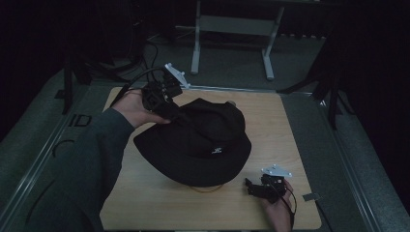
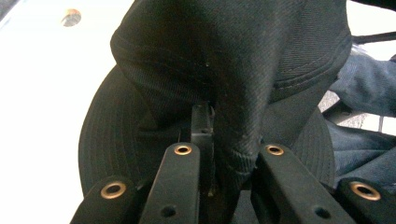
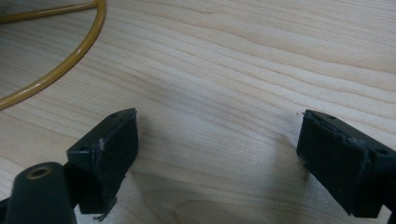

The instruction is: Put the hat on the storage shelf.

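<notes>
While my right hand-held gripper (image 1: pixel 252 185) waits at the near edge of the worktop (image 1: pixel 290 145), jaws spread wide over bare wood and holding nothing, the work is only begun. A yellow cord (image 3: pixel 56 70) loops just ahead of it. Farther out, the black hat (image 1: pixel 198 142) sits mid-worktop, and my left hand-held gripper (image 1: pixel 170 110) is clamped on a fold of its crown. The grip looks made to me; lifting is still to do.

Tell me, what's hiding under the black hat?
A yellow cord pokes out from beneath the hat at its near edge, lying on the table. The brim covers the rest of it, so anything else below stays hidden.
</notes>
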`<action>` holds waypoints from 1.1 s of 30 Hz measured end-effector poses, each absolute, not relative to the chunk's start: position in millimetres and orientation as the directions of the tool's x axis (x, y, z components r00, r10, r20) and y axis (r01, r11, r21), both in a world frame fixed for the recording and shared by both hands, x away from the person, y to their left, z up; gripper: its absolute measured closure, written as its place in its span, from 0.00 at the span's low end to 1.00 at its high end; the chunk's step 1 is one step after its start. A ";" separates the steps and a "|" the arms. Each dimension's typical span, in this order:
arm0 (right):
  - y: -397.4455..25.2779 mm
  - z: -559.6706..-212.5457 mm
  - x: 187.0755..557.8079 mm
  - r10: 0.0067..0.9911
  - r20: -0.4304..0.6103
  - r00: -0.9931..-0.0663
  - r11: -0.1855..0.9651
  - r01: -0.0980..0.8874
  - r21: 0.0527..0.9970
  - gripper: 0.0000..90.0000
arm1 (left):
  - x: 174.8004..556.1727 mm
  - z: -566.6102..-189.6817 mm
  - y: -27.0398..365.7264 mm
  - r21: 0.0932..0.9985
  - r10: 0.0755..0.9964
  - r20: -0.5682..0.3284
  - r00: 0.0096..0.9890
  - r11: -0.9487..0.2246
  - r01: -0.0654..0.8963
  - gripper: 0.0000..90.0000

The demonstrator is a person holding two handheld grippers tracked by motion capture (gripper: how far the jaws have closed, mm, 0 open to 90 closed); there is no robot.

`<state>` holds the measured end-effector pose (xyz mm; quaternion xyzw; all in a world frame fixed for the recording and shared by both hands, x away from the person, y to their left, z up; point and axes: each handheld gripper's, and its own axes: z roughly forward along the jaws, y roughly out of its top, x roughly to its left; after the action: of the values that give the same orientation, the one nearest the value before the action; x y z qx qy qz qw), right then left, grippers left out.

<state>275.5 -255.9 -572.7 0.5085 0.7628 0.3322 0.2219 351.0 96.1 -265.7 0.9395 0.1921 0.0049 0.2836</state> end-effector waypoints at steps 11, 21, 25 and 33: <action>-255.8 -572.6 275.4 0.924 0.000 -0.383 0.261 0.629 0.732 0.14 | 350.7 -284.8 82.0 0.467 0.342 -0.110 0.933 -0.811 0.353 0.80; -255.9 -572.6 275.4 0.923 -0.001 -0.384 0.263 0.629 0.732 0.14 | 354.4 -276.3 91.2 0.491 0.397 -0.120 0.910 -0.773 0.402 0.62; -256.0 -572.7 275.5 0.923 -0.002 -0.385 0.263 0.628 0.732 0.14 | 354.4 -272.5 99.8 0.507 0.426 -0.096 0.900 -0.757 0.413 0.56; -255.9 -572.7 275.5 0.923 -0.001 -0.385 0.263 0.628 0.732 0.14 | 357.3 -269.5 113.9 0.533 0.475 -0.104 0.874 -0.715 0.452 0.53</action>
<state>275.5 -255.9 -572.7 0.5083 0.7631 0.3318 0.2219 357.3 113.9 -269.5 0.9258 0.2501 0.0201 0.2826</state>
